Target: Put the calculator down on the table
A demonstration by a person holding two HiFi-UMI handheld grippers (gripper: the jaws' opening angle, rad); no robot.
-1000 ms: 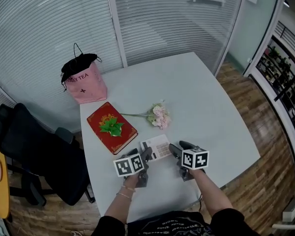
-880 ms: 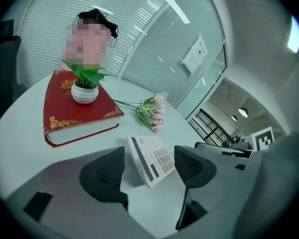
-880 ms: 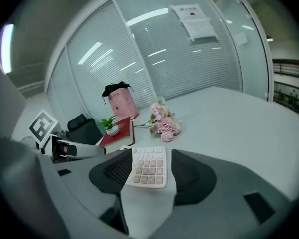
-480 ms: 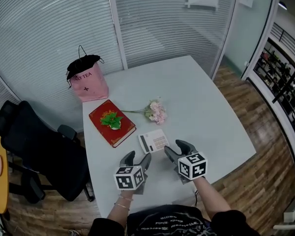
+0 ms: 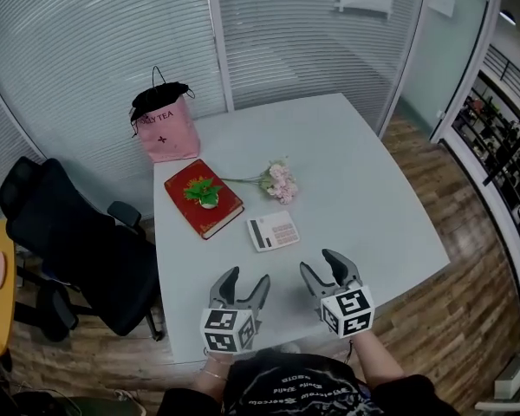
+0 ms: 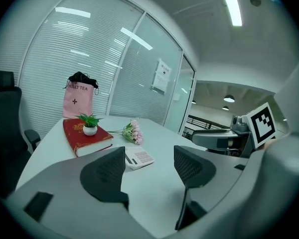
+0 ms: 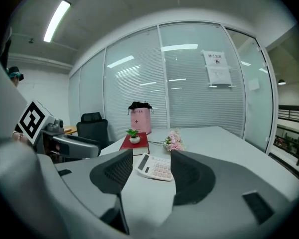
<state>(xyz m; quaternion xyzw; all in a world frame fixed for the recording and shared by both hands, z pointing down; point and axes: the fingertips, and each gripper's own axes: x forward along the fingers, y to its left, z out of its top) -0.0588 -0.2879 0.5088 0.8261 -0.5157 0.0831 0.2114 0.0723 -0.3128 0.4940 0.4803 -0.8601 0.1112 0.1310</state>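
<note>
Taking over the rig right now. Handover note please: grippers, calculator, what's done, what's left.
Grippers: the left hand-held gripper is open with nothing between its jaws, above the near edge of the pale grey table. The right hand-held gripper is also open and empty, beside it.
Things: the flat white calculator with pink keys lies keys up on the table ahead of both grippers, touched by neither. It sits right of the red hardcover book and on the near side of the pink flower bunch.
Done: calculator down and released.
Left: apparently nothing for this task.
</note>
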